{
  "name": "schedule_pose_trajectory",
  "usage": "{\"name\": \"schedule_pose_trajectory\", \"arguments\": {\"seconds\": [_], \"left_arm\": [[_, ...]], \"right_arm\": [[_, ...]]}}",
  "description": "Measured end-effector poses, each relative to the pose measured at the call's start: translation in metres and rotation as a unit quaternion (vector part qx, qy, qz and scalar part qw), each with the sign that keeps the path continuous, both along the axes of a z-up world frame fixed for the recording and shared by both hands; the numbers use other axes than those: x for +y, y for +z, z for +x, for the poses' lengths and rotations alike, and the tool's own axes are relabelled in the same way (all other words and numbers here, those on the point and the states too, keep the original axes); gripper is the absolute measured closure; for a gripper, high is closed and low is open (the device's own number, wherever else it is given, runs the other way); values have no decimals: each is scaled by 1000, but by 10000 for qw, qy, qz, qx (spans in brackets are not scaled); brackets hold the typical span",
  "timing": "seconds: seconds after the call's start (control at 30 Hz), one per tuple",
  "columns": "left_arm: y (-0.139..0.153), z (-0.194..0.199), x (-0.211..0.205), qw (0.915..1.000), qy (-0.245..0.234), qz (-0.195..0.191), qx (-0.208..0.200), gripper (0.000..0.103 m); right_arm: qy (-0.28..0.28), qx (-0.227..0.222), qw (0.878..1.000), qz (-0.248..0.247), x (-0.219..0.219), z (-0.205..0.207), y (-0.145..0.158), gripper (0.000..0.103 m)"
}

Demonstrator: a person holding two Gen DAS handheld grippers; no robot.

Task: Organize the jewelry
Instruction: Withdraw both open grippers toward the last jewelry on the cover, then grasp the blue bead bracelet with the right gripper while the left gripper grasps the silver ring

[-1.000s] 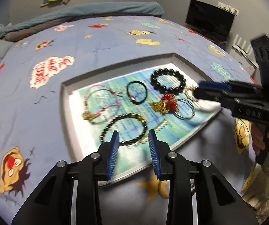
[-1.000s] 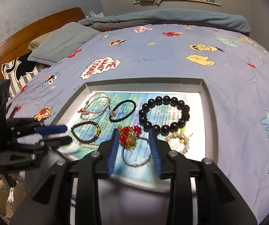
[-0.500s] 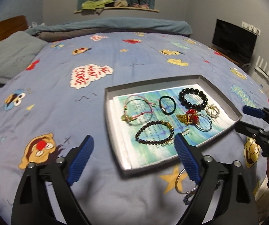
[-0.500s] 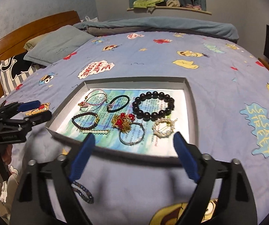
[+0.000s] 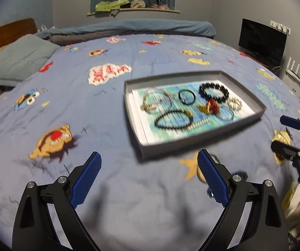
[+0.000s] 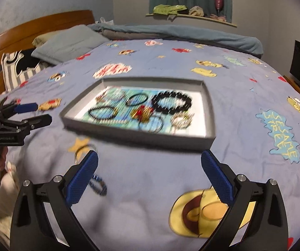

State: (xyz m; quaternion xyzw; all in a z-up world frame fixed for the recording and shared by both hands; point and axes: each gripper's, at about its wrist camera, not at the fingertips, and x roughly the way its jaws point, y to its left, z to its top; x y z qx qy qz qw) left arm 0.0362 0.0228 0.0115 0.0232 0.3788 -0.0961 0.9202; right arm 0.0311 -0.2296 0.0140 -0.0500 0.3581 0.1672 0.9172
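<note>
A grey tray (image 5: 195,133) (image 6: 137,135) lies on the blue cartoon bedspread. It holds several bracelets on a printed sheet: a large black bead bracelet (image 5: 213,91) (image 6: 171,103), a thin black ring (image 5: 187,97), a small dark bead bracelet (image 5: 172,121) (image 6: 102,113), a red and gold piece (image 5: 211,106) (image 6: 142,112). My left gripper (image 5: 148,177) is open and empty, held back from the tray's near edge. My right gripper (image 6: 150,176) is open and empty. A silver ring (image 6: 83,149) and a dark beaded bracelet (image 6: 98,185) lie on the bedspread outside the tray.
A grey pillow (image 5: 18,60) and wooden headboard (image 6: 35,27) are at the far left. A black screen (image 5: 261,41) stands at the right. A shelf with clothes (image 5: 129,6) hangs on the back wall.
Both grippers opened wide and pulled back from the tray, which now looks farther away. The jewelry in the tray has not moved.
</note>
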Motion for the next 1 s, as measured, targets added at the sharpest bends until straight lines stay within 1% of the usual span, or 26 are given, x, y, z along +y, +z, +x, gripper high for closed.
{"name": "schedule_pose_trajectory", "arguments": {"seconds": [0.1, 0.2, 0.3, 0.37, 0.47, 0.63, 0.7, 0.73, 0.8, 0.87, 0.9, 1.0], "left_arm": [[-11, -7, -2, 9998, -69, -114, 128, 10], [-21, -13, -7, 9996, -136, -23, 239, 10], [-28, -17, -8, 9994, -146, -28, 316, 10], [-30, -17, -8, 9994, -125, -22, 337, 10], [-32, -17, -10, 9992, -134, -9, 379, 10], [-35, -15, -13, 9991, -155, 19, 389, 10], [-36, -14, -15, 9990, -165, 22, 411, 10], [-36, -14, -15, 9990, -178, 22, 416, 10], [-37, -14, -17, 9990, -206, 13, 408, 10], [-37, -14, -19, 9989, -240, 4, 408, 10], [-38, -13, -20, 9988, -267, -13, 418, 10], [-39, -13, -25, 9980, -399, -93, 476, 14]], "right_arm": [[127, 114, 9999, -1, 7, -8, -14, 6], [289, 207, 9993, -65, 16, -15, -27, 6], [431, 280, 9987, -40, 24, -20, -37, 7], [457, 318, 9984, 12, 27, -20, -40, 14], [507, 384, 9980, 59, 31, -20, -44, 36], [531, 463, 9975, 40, 38, -17, -51, 63], [560, 467, 9973, 10, 39, -17, -52, 67], [606, 459, 9971, 3, 40, -17, -52, 71], [695, 442, 9966, -83, 43, -19, -54, 76], [847, 461, 9953, -111, 46, -21, -55, 84], [952, 500, 9941, -121, 48, -22, -57, 91], [1013, 522, 9934, -111, 48, -25, -57, 95]]}}
